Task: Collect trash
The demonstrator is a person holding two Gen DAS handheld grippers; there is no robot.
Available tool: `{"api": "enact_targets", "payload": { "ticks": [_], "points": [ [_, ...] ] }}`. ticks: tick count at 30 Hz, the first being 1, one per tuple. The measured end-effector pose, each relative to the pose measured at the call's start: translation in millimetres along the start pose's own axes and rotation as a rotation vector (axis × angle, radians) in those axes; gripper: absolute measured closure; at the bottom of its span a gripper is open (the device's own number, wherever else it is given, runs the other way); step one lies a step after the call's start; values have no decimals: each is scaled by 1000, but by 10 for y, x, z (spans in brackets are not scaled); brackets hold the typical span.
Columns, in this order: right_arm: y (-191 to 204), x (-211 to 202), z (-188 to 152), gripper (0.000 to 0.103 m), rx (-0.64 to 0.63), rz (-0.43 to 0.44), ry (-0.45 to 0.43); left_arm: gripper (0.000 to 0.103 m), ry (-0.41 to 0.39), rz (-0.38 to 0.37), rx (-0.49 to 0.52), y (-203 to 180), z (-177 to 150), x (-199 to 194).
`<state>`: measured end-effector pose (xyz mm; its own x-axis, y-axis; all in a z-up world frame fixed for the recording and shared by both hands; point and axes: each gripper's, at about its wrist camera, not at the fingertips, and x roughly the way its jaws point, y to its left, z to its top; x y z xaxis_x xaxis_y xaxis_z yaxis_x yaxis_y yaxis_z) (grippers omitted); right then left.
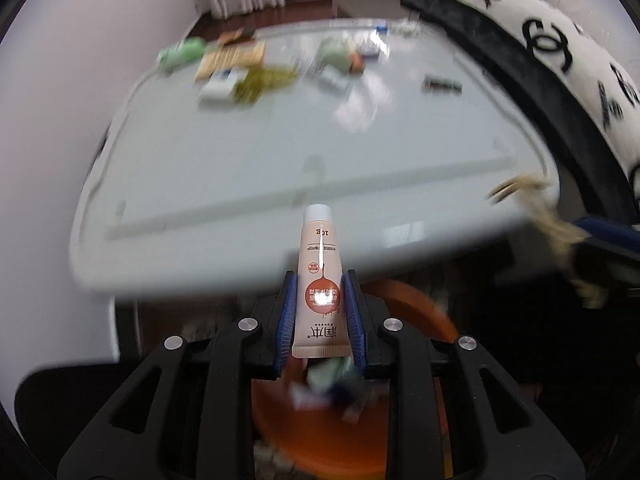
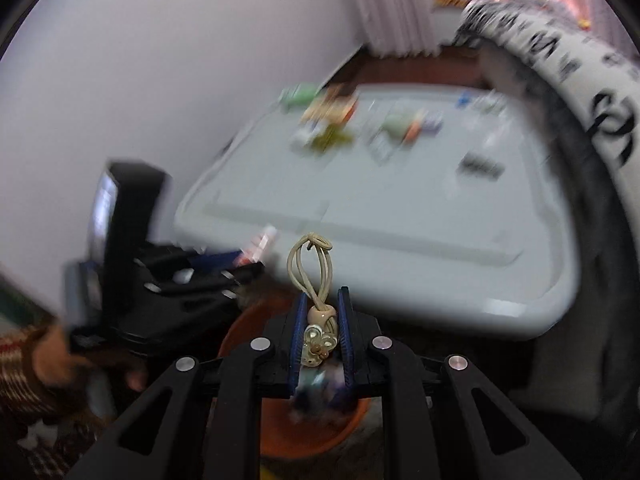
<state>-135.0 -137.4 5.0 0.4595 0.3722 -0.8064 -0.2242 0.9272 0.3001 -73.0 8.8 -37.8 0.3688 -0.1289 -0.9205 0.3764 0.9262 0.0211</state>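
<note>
My left gripper (image 1: 320, 280) is shut on a small pink tube (image 1: 320, 280) with a white cap, its blue pads pressed on both sides of the tube. Below it sits an orange bin (image 1: 420, 312) holding several scraps. My right gripper (image 2: 322, 296) is shut on a beige hair tie (image 2: 314, 268) with a flower charm, above the same orange bin (image 2: 248, 328). In the right wrist view the left gripper (image 2: 244, 260) shows at the left, blurred, with the pink tube (image 2: 262, 246) in it. The right gripper's hair tie (image 1: 520, 186) appears at the right edge of the left wrist view.
A pale grey table (image 1: 280, 152) lies beyond the bin, with several wrappers and packets (image 1: 236, 68) near its far edge and a dark bar (image 1: 442, 85) to the right. A black and white patterned cushion (image 1: 560, 40) curves along the right. A person's hand (image 2: 48, 356) shows at the left.
</note>
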Motion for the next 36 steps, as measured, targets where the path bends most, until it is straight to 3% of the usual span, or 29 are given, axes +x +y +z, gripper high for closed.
{"api": "enact_targets", "payload": {
  "ticks": [7,10,11,12,13,14,20,24,29,36],
  "points": [
    [350,687,-487,81,-21,61,254,79,118,-36,-43,139,-649,74],
    [447,869,-593,52,-44,41,311,74,138,-36,-79,187,-691,119],
    [452,895,-599,34,-44,31,317,56,129,-25,-88,206,-687,104],
    [455,920,-597,31,-44,21,324,37,118,-4,-94,229,-682,83],
    [445,921,-580,29,-37,25,318,32,88,31,-105,261,-661,28],
    [416,911,-538,21,-23,30,308,30,65,38,-111,268,-648,-11],
    [229,594,-86,17,-18,-51,122,30,-79,47,-158,368,-315,-221],
    [107,316,452,7,-29,-143,-66,29,-187,61,-177,377,85,-348],
    [-62,73,1153,5,-42,-264,-268,29,-296,63,-216,437,631,-420],
    [-308,55,1764,5,-26,-387,-416,29,-398,123,-225,496,1265,-409]
  ]
}}
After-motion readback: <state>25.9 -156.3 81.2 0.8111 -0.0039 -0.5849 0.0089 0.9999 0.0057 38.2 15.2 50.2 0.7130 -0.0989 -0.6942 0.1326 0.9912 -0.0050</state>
